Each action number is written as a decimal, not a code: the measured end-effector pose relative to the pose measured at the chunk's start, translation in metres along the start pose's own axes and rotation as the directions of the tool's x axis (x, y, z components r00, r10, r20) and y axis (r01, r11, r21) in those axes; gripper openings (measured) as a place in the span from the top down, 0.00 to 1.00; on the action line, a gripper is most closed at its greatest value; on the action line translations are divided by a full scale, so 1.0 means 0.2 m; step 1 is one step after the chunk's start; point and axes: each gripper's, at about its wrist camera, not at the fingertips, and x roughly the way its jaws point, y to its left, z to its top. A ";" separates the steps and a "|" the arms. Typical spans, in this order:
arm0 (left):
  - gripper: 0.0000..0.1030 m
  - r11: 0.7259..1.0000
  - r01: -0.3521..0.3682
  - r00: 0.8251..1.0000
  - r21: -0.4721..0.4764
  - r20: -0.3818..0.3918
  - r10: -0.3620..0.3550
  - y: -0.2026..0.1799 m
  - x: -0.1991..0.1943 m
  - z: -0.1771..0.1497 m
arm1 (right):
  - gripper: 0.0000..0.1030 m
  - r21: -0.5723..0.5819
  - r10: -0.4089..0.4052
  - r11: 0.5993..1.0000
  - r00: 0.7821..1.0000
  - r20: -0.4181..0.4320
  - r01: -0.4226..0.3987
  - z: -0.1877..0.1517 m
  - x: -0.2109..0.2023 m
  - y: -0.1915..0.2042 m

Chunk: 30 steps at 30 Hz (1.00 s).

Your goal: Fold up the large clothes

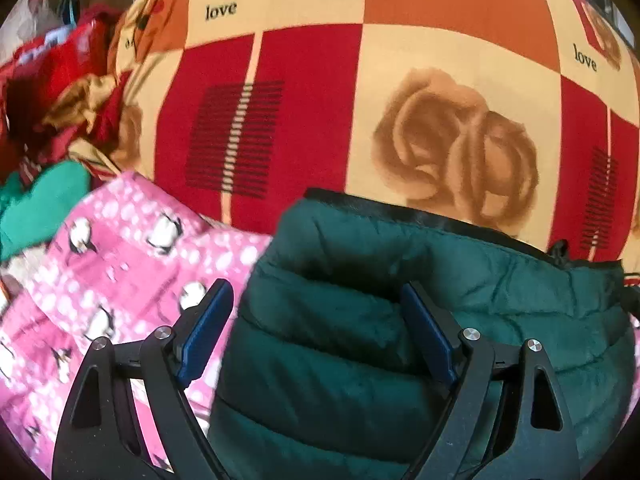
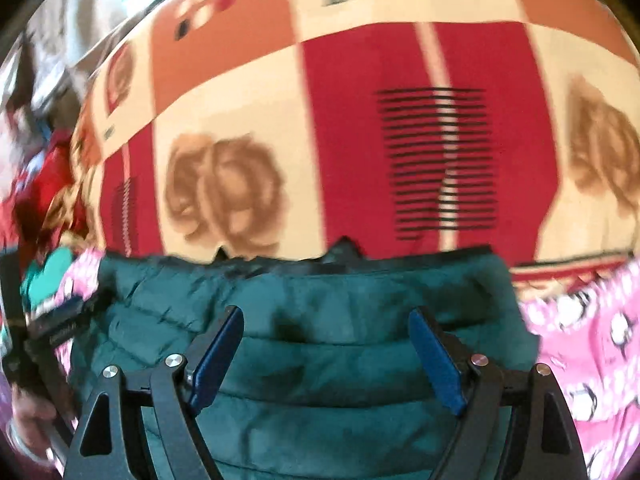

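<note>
A dark green quilted puffer jacket [image 1: 400, 320] lies folded into a compact block on a pink penguin-print cloth [image 1: 112, 264]. My left gripper [image 1: 318, 292] is open and empty, its blue pads straddling the jacket's left edge from above. In the right wrist view the same jacket [image 2: 320, 320] fills the lower middle. My right gripper [image 2: 326, 316] is open and empty just over the jacket's middle. The left gripper [image 2: 68, 320] and the hand holding it show at the jacket's left end in the right wrist view.
A red, orange and cream checked blanket with roses [image 1: 360, 100] covers the surface behind the jacket. A heap of red and tan clothes [image 1: 60, 92] and a teal garment [image 1: 40, 204] lie at the far left. The pink cloth [image 2: 592, 340] also extends right of the jacket.
</note>
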 end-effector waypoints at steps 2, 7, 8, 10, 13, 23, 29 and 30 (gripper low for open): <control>0.17 1.000 -0.016 1.000 0.013 -0.027 0.016 0.00 0.04 0.00 | 0.20 -0.031 -0.026 0.999 0.999 -0.019 0.025 -0.01 0.05 0.01; 0.17 1.000 0.012 0.999 -0.022 -0.043 -0.013 0.03 0.11 -0.03 | 0.18 0.022 -0.031 0.999 0.996 -0.087 0.033 -0.06 0.24 -0.07; 0.17 1.000 0.016 0.999 -0.026 -0.040 -0.017 0.04 0.11 -0.03 | 0.16 0.040 -0.023 0.999 0.995 -0.093 0.027 -0.07 0.27 -0.09; 0.17 1.000 0.015 0.999 -0.024 -0.035 -0.016 0.03 0.12 -0.04 | 0.15 0.046 -0.025 0.998 0.995 -0.092 0.030 -0.08 0.28 -0.10; 0.17 1.000 0.000 1.000 -0.011 -0.021 0.000 0.02 0.11 -0.05 | 0.15 0.028 -0.039 0.999 0.995 -0.094 0.042 -0.08 0.25 -0.08; 0.17 1.000 -0.015 1.000 -0.003 0.012 0.015 0.01 0.08 -0.08 | 0.15 0.068 -0.118 0.991 0.993 0.007 0.117 -0.19 -0.06 -0.22; 0.17 1.000 -0.027 1.000 -0.002 0.011 0.027 0.00 0.05 -0.09 | 0.14 0.114 -0.117 0.986 0.991 -0.067 0.124 -0.27 0.07 -0.32; 0.17 1.000 -0.027 1.000 -0.002 0.009 0.027 0.01 0.04 -0.10 | 0.14 0.104 -0.126 0.986 0.990 -0.069 0.133 -0.26 0.07 -0.31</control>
